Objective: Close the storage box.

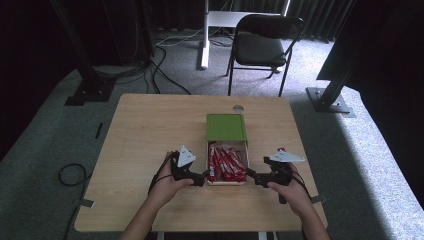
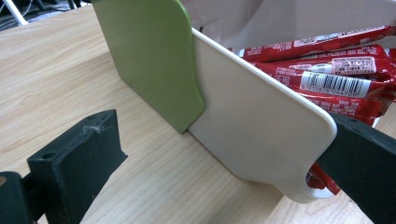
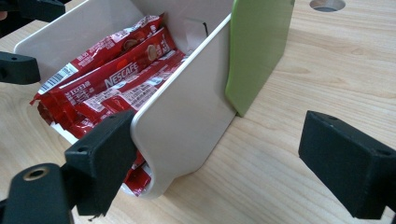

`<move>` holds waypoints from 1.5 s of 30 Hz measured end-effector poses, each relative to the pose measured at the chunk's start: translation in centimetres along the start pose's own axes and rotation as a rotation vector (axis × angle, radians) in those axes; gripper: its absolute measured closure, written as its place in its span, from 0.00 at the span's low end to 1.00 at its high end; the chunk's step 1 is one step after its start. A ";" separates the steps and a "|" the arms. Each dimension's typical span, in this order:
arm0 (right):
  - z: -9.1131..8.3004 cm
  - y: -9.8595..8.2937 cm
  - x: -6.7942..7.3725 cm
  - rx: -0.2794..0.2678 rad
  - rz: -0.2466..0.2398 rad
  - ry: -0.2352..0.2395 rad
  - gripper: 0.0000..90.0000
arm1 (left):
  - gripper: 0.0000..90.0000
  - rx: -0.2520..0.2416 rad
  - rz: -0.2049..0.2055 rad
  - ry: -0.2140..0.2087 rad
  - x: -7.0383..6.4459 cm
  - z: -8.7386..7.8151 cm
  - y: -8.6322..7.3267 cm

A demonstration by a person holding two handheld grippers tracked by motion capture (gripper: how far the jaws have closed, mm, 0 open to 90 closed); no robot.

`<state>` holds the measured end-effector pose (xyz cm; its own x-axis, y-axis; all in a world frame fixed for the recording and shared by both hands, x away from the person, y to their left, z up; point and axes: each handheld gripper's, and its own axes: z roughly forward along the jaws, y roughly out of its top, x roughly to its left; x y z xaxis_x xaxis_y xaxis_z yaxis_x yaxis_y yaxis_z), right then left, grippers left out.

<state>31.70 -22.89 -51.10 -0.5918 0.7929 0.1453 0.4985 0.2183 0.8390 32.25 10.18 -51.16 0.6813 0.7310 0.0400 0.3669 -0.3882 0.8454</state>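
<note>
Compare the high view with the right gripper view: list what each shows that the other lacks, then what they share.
High view alone: the black chair beyond the table, the floor cables, and both hands, left and right.

Right gripper view alone: the Nescafe lettering and a barcode on the red packets, and the right gripper with jaws apart astride the box's side wall.

Both: the white box, its green lid, the wooden table and its hole.
</note>
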 end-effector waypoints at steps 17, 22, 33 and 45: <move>1.0 1.0 -0.9 -0.009 0.016 -0.014 0.12 | 0.02 -0.008 -0.021 0.021 1.2 0.9 0.8; 1.2 1.4 -1.0 -0.009 0.019 -0.018 0.12 | 0.02 -0.005 -0.022 0.028 1.5 1.1 1.1; 2.0 2.0 -1.6 -0.014 0.034 -0.028 0.12 | 0.02 0.001 -0.028 0.031 2.1 1.7 1.6; 2.9 2.7 -2.3 -0.016 0.048 -0.049 0.12 | 0.02 0.001 -0.023 0.052 2.7 2.5 2.2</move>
<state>36.31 -22.47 -50.68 -0.5355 0.8293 0.1596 0.5148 0.1708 0.8401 36.47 9.91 -50.50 0.6388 0.7679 0.0480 0.3826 -0.3712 0.8461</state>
